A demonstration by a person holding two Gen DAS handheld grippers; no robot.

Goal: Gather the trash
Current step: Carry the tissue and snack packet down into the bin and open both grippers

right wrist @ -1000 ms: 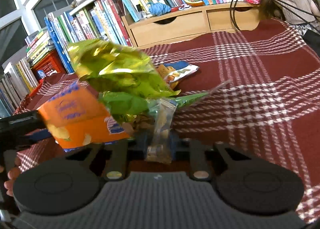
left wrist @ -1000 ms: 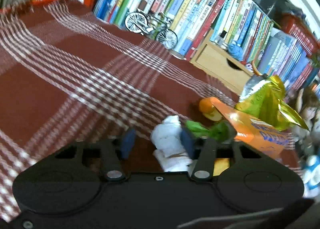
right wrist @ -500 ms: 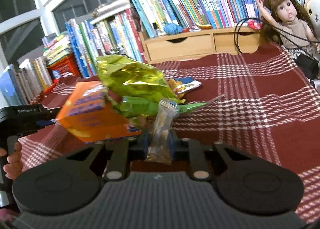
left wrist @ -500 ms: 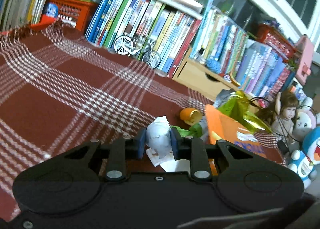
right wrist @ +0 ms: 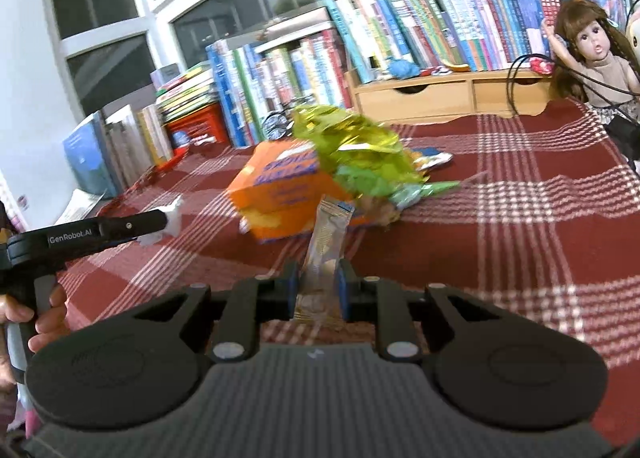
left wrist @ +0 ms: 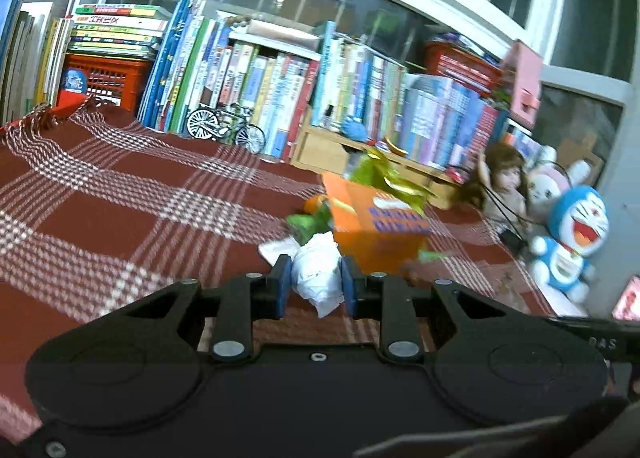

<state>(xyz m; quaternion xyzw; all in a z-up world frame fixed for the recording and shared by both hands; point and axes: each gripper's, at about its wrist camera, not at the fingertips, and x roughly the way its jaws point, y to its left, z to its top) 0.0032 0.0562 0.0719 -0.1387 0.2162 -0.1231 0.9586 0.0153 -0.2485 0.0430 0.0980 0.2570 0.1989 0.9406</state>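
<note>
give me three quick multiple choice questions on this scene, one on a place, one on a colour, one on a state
1. Where does the small toy bicycle stand?
A. in front of the row of books
B. on the orange carton
C. beside the blue cat plush

2. What colour is the cardboard carton lying on the checked cloth?
A. white
B. orange
C. purple

3. What is the left tool doing?
A. open over bare cloth
B. clamped on a crumpled white tissue
C. clamped on a book

Answers:
1 A, the bicycle is at the foot of the upright books.
2 B, its sides are orange with blue print.
3 B, both blue pads press the tissue wad; the jaws have just been closing on it.
</note>
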